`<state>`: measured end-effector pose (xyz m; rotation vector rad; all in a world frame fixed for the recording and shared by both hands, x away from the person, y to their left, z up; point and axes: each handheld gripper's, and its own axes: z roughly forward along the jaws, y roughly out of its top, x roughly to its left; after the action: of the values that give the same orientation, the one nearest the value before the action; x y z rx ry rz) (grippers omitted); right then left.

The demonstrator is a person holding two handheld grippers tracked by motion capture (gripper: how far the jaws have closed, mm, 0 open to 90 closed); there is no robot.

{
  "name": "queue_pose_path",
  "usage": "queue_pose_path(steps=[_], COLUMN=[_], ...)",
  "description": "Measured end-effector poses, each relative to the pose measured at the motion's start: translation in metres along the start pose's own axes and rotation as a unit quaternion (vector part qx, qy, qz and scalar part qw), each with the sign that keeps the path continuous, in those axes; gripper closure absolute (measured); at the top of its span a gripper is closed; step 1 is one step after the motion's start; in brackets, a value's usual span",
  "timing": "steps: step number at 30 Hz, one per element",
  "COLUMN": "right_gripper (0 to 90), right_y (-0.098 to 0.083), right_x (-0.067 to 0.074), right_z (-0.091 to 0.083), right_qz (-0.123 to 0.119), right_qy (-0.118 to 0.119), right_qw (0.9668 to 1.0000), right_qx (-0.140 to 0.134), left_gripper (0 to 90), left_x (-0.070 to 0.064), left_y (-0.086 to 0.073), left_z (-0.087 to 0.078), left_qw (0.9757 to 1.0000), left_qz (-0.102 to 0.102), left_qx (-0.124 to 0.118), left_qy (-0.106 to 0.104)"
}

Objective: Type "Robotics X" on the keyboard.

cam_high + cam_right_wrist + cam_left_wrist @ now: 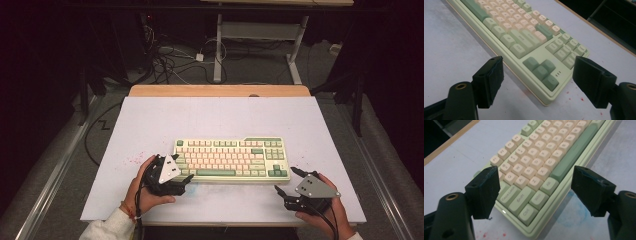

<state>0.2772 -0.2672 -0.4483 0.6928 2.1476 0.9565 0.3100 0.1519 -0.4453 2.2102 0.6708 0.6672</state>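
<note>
Both tools stand wide, empty: left tool [184, 179] and right tool [284, 181] flank the keyboard [231, 159]; close squarely on its near corners.

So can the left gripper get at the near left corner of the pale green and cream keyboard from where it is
Probably yes. The left gripper stands open right beside that corner of the pale green and cream keyboard, with nothing between them on the white table.

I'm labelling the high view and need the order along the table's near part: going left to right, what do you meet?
Left hand → left gripper, jaws open at the keyboard's left end → keyboard → right gripper, jaws open near the keyboard's right corner → right hand.
</note>
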Motion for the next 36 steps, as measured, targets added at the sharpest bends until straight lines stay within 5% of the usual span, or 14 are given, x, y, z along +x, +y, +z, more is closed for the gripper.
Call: queue_pose_path(steps=[12,20,24,36], right_gripper=[24.9,24.9,25.0,25.5], right_y=[0.008,0.011,0.012,0.024], right_x=[0.007,0.009,0.010,0.008], right_z=[0.008,0.011,0.013,0.030], right_qz=[0.003,0.000,0.001,0.024], right_qy=[0.016,0.018,0.018,0.034], right_qw=[0.9999,0.9998,0.9998,0.9990], right_qx=[-0.003,-0.002,-0.003,-0.014], left_gripper=[33.4,75.5,87.1,87.4], left_x=[0.006,0.009,0.008,0.007], left_y=[-0.029,-0.037,-0.040,-0.041], left_z=[-0.005,-0.006,-0.006,-0.003], left_qw=[0.9995,0.9976,0.9967,0.9958], left_qz=[-0.016,-0.033,-0.040,-0.036], left_qx=[0.025,0.032,0.041,0.052], left_qy=[-0.010,-0.052,-0.058,-0.066])
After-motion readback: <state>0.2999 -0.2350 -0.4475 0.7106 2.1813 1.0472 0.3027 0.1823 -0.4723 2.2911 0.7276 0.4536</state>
